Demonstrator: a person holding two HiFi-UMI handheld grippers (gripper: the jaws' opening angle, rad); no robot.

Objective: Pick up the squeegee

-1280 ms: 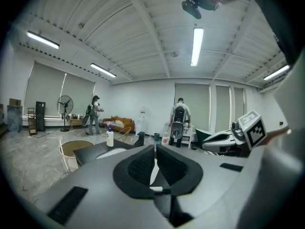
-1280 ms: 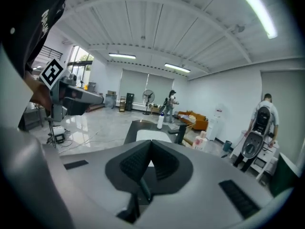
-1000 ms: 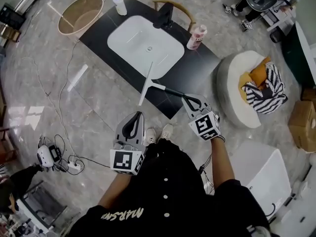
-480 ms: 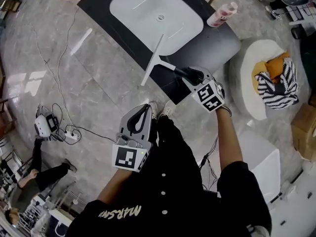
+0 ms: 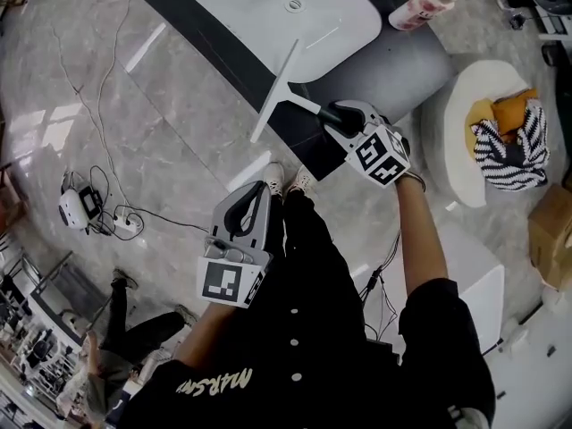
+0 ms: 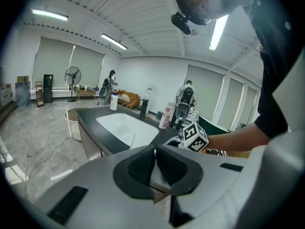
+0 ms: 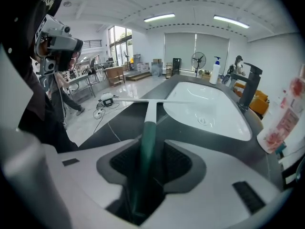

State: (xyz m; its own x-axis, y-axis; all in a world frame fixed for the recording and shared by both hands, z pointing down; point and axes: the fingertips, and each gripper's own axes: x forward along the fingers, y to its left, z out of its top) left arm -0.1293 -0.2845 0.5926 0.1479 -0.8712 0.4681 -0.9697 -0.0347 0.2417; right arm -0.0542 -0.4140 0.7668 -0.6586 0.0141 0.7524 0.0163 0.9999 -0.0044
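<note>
The squeegee (image 5: 288,105) lies on the black counter (image 5: 407,65); its long white blade reaches from the sink's rim out past the counter's front edge. Its dark green handle (image 7: 145,137) runs back between the jaws of my right gripper (image 5: 342,117). Those jaws have just been opening and stand wide, with a gap on each side of the handle. My left gripper (image 5: 256,195) hangs lower over the floor in front of the counter, its jaws shut on nothing (image 6: 155,149). The left gripper view shows the right gripper's marker cube (image 6: 193,136) at the counter.
A white sink (image 5: 268,7) is set in the counter, with a black faucet (image 7: 249,87), a soap bottle (image 7: 215,73) and a pink bottle (image 5: 420,5) around it. A round white seat with clothes (image 5: 460,150) stands at the right. Cables and a power strip (image 5: 112,223) lie on the floor.
My right gripper has come down and forward over the squeegee's handle, and its jaws have opened around it. My left gripper has sunk a little. The squeegee has not moved on the counter.
</note>
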